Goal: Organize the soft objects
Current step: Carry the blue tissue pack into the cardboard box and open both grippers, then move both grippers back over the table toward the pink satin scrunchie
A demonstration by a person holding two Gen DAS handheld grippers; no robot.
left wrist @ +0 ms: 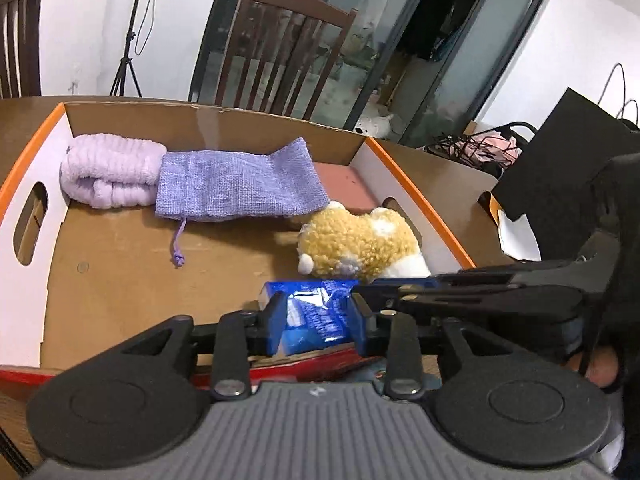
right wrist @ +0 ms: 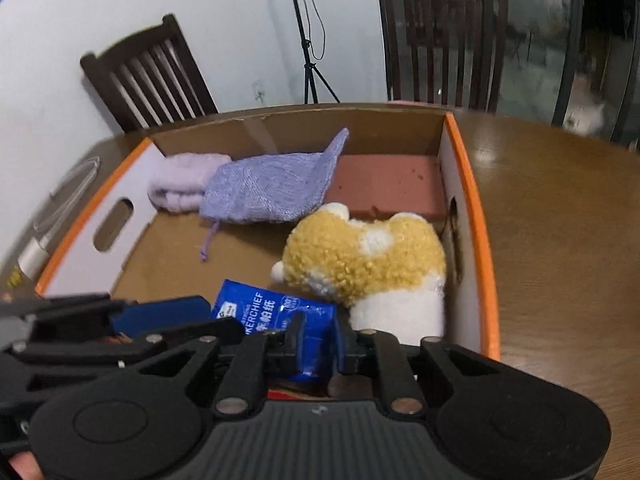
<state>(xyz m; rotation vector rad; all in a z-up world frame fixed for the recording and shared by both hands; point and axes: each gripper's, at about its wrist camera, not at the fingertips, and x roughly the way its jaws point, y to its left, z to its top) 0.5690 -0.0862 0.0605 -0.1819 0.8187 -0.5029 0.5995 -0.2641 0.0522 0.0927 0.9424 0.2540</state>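
Observation:
A blue tissue pack hangs low over the near end of an orange-rimmed cardboard box. My right gripper is shut on the tissue pack, pinching its near edge. My left gripper has its blue pads on either side of the same pack, set wider and not visibly squeezing it. Inside the box lie a rolled lilac towel, a purple drawstring pouch, a tan and white plush toy and a pink block.
The box stands on a brown wooden table. Two dark wooden chairs and a tripod stand behind it. A clear glass item lies left of the box. A black bag sits to the right.

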